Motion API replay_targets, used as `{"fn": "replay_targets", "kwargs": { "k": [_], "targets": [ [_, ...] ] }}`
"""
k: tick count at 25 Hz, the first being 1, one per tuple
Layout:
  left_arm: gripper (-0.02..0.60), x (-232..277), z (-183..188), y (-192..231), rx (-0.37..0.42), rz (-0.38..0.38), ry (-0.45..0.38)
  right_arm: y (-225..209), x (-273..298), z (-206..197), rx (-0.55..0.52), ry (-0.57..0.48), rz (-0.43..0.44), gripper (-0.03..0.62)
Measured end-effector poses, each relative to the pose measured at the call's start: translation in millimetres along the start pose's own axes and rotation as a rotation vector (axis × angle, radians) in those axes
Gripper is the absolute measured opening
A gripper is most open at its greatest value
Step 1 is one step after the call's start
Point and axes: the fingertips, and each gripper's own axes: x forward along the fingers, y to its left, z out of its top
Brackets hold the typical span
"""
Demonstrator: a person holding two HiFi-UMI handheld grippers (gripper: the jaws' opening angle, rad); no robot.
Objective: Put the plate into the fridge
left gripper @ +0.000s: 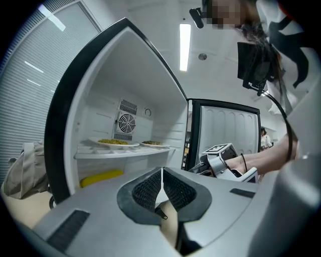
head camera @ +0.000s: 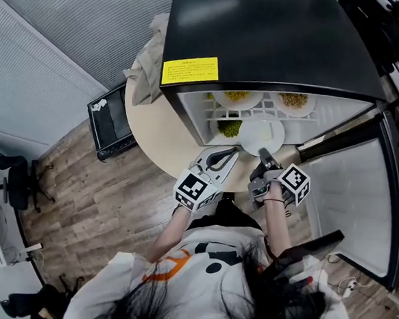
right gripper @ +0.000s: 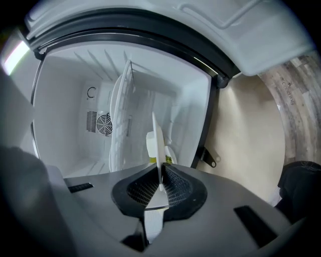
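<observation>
White plate (right gripper: 158,143) edge-on in right claw (right gripper: 160,173)

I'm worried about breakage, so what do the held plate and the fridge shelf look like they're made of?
The plate: smooth white with a thin, even rim; ceramic or melamine, can't tell which. The fridge shelf: probably matte white moulded plastic, judging by its thick rounded front edge.

Left gripper (left gripper: 162,170) jaws seemingly together, empty; right gripper (right gripper: 160,174) jaws clamp the plate (head camera: 262,134).

Bright ceiling strip light (left gripper: 185,46), fisheye-bent edges, soft foreground blur
</observation>
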Motion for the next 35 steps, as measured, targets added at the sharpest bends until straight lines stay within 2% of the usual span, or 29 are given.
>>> {"fn": "replay_targets", "kwargs": {
  "k": [5, 17, 25, 30, 35],
  "targets": [
    [0.012, 11.9, -0.7, 6.2, 0.001, -0.013, 0.019, -10.3, 12.6, 18.9, 0.044, -0.073, -0.037, 0.028],
    [0.012, 30.4, -4.5, 13.9, 0.0, -0.02, 0.041, -33.2, 30.9, 51.6, 0.053, -0.193, -0.14, 0.028],
    [0.012, 35.1, -6.3, 18.3, -0.002, -0.016, 0.05, -36.1, 48.7, 67.5, 0.02, -0.215, -0.17, 0.028],
    [0.012, 36.1, -8.0, 20.9, -0.005, -0.011, 0.059, -30.7, 55.6, 71.0, -0.143, -0.209, -0.203, 0.028],
    [0.012, 37.4, -8.1, 21.3, -0.004, -0.015, 0.059, -28.2, 61.6, 74.8, -0.219, -0.195, -0.218, 0.031]
  ]
}}
